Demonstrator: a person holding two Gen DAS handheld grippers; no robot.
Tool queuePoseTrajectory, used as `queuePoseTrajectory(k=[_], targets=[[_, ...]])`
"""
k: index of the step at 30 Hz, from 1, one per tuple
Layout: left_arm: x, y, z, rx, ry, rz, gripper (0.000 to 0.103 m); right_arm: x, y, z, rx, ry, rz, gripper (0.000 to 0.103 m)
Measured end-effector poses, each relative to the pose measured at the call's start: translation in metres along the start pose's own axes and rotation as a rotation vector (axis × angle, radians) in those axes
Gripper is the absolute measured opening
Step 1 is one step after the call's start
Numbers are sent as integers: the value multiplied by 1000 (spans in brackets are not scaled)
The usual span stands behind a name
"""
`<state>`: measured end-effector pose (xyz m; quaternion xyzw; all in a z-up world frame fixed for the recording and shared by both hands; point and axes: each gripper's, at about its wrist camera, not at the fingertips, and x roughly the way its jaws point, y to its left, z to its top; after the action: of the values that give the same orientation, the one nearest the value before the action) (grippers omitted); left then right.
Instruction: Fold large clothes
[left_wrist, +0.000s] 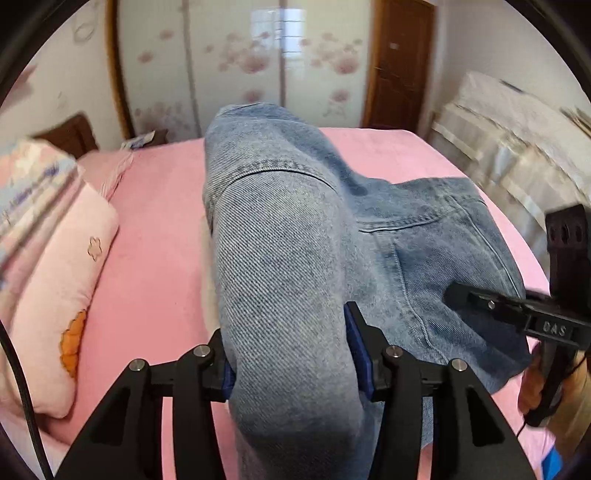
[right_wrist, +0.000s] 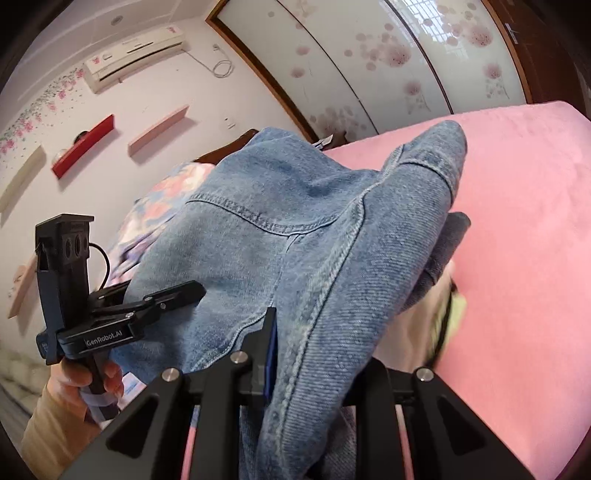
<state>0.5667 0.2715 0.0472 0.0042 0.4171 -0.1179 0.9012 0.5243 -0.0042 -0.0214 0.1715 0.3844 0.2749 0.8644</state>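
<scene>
I hold a blue denim garment (left_wrist: 295, 258) lifted above the pink bed (left_wrist: 155, 206), so I judge the folding is only in its early part: no flat, finished fold is visible, and most of the cloth hangs or bunches between my two tools. My left gripper (left_wrist: 291, 354) is closed on a thick roll of the denim, with the blue pads pressing it from both sides. My right gripper (right_wrist: 314, 362) also clamps a bundle of the same cloth, near a heavy seam. What remains, I think, is to lay it down, smooth it and fold it over. The left view shows the pink pillow (left_wrist: 62, 280) beside the garment and a brown door (left_wrist: 399, 62). Only the right view shows the air conditioner (right_wrist: 133, 55), the wall shelves (right_wrist: 83, 146), and my left hand (right_wrist: 92, 380) around the handle.
</scene>
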Motion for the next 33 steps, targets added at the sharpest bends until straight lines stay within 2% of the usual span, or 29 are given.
queuePoseTrajectory(k=[2, 3, 4, 5, 6, 8, 10, 13, 14, 15, 16, 19, 24, 28, 30, 32, 33], targets=[[48, 21, 0, -53, 40, 50, 54, 41, -18, 6, 10, 19, -29, 20], [70, 31, -3, -88, 71, 86, 59, 62, -31, 4, 25, 52, -54, 20], [88, 34, -6, -117, 85, 91, 66, 85, -44, -1, 46, 108, -94, 23], [102, 38, -11, -143, 66, 88, 66, 103, -59, -9, 71, 155, -125, 31], [109, 39, -16, -162, 45, 86, 67, 111, -69, -14, 87, 167, -121, 32], [115, 47, -23, -191, 5, 30, 68, 109, -78, -21, 70, 125, -84, 33], [112, 51, -27, -194, -8, 18, 70, 100, -78, -25, 31, 124, -78, 38], [105, 54, -30, -171, -34, 107, 81, 78, -73, -31, -24, 140, -146, 47], [97, 48, -32, -168, -45, 142, 83, 73, -73, -29, -40, 149, -186, 55], [92, 44, -32, -173, -48, 187, 88, 66, -68, -29, -62, 158, -254, 58], [86, 40, -35, -183, -63, 182, 88, 65, -64, -28, -79, 163, -294, 61], [71, 29, -38, -173, -28, 197, 88, 43, -55, -30, -96, 186, -373, 61], [19, -10, -52, -148, 37, 303, 88, -8, -26, -41, -51, 217, -410, 65], [-52, -47, -70, -150, 27, 276, 89, -79, 9, -58, -48, 218, -392, 67], [-93, -67, -81, -155, 6, 257, 91, -112, 29, -66, -43, 208, -389, 73], [-133, -88, -98, -153, -1, 231, 96, -151, 52, -79, -50, 189, -381, 84], [-153, -101, -107, -144, 2, 219, 97, -169, 64, -85, -55, 179, -379, 85]])
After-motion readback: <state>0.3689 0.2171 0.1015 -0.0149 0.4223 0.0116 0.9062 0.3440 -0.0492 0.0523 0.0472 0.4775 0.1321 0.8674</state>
